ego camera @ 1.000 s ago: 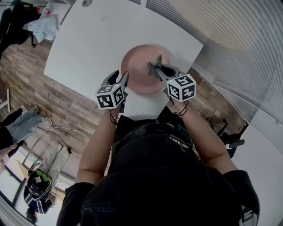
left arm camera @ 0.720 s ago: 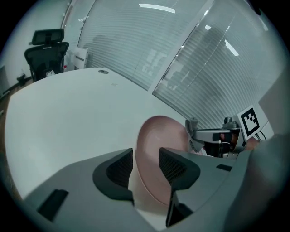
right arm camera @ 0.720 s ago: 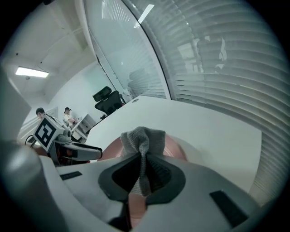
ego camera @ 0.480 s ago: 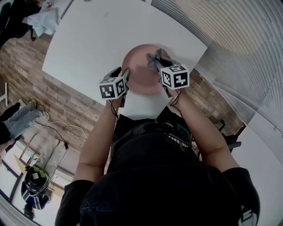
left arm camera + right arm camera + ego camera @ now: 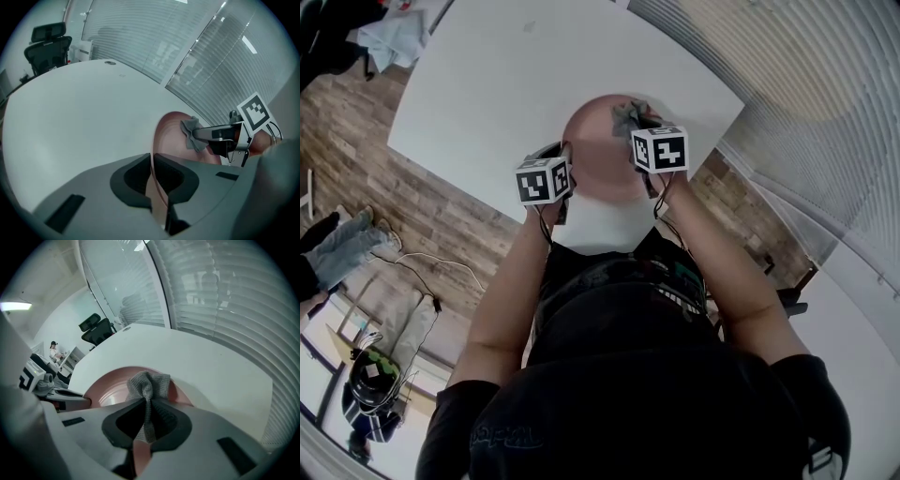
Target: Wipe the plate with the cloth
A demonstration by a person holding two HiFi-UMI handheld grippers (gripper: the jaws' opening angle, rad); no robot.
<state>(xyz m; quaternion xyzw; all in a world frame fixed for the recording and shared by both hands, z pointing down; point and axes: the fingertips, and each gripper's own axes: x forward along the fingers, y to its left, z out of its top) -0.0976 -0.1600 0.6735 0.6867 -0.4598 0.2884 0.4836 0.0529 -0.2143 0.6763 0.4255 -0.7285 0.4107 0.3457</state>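
Observation:
A pink plate (image 5: 600, 155) lies on the white table (image 5: 487, 84) near its front edge. My left gripper (image 5: 565, 157) is at the plate's left rim; in the left gripper view its jaws (image 5: 151, 161) have just been closing and now pinch the thin rim of the plate (image 5: 171, 133). My right gripper (image 5: 634, 124) is shut on a bunched grey cloth (image 5: 626, 114) over the plate's far right part. The right gripper view shows the cloth (image 5: 149, 385) sticking out between the jaws just above the plate (image 5: 105, 392); whether it touches I cannot tell.
The table's front edge (image 5: 581, 234) runs close to the person's body. Slatted blinds (image 5: 806, 103) stand to the right. A black office chair (image 5: 47, 44) stands beyond the table's far end. Wooden floor with cables (image 5: 431, 272) lies to the left.
Both grippers have come down toward the plate. The left jaws, open before, now close on the plate's left rim. The right gripper carried the cloth lower, over the plate's far side.

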